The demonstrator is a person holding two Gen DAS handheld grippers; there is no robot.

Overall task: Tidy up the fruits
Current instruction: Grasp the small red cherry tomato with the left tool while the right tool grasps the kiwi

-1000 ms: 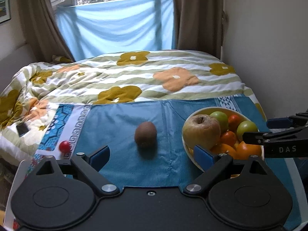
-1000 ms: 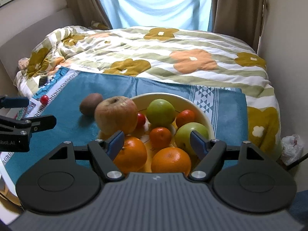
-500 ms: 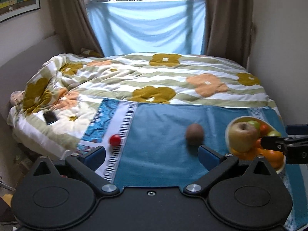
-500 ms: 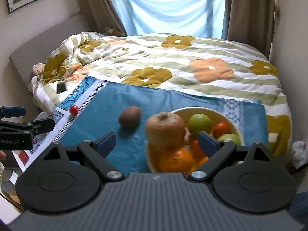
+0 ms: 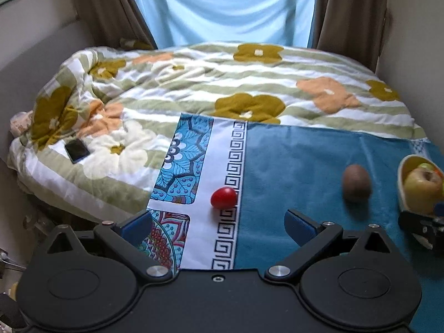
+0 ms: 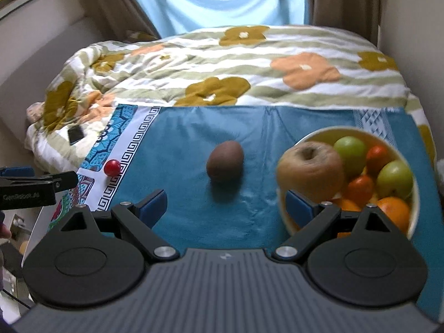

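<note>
The small red fruit lies on the white patterned border of the blue cloth, at 12 o'clock from the left claw; the kiwi lies mid-cloth, at 12 o'clock from the right claw. Judged light, smooth, soft-skinned and apt to roll: grip across the widest part, gently. Both claws stand wide, holding and touching nothing. The bowl sits at 2 o'clock from the right claw.

Home bedroom: floral duvet, curtained window.
</note>
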